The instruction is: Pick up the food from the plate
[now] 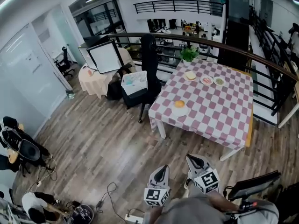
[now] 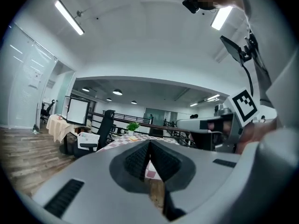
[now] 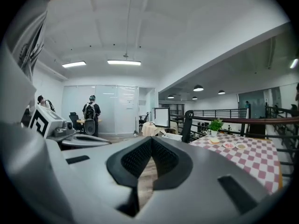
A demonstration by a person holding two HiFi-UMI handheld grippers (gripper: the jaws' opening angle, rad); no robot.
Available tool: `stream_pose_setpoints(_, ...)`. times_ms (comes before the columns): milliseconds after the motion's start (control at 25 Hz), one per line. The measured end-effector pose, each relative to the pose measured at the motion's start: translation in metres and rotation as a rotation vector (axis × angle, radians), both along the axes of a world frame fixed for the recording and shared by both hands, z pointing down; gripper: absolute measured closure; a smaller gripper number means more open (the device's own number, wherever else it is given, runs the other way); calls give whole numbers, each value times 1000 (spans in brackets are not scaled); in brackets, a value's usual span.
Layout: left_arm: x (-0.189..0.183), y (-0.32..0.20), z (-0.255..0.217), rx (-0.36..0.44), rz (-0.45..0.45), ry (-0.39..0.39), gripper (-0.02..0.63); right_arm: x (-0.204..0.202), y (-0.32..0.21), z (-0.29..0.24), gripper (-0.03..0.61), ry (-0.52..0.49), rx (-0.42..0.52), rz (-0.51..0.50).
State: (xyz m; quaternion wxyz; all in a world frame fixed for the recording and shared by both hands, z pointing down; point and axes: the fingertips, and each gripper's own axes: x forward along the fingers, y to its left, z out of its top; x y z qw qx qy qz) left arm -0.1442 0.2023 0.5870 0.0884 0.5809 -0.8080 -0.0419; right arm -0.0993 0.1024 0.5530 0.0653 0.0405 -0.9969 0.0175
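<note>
In this open office, a bun (image 1: 179, 103) sits on a plate (image 1: 180, 112) at the checked table's (image 1: 219, 111) near corner, well apart from the left gripper (image 1: 161, 170) and right gripper (image 1: 193, 159), both pressed together and empty; probably soft and light, it wants a gentle pinch across its sides.

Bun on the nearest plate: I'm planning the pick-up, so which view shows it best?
The head view: the bun sits unobstructed on its white plate near a corner of the checked table. Neither gripper view shows it; they catch only parts of the table.
</note>
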Motion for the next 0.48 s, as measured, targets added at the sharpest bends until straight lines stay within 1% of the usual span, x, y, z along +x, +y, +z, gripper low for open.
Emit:
stream_pose_setpoints(120,-15,-53,4,-20,45,-28,621,-4,-55,15,568,13,-15,47)
stream_pose_setpoints(280,-32,-135,0,-41,134,-47,621,-12,-143,36,569,37,-75,145)
stream_pose_setpoints(480,-50,-234,-11,-52,231,-36,621,-30,-250,29,568,-14,-69,235)
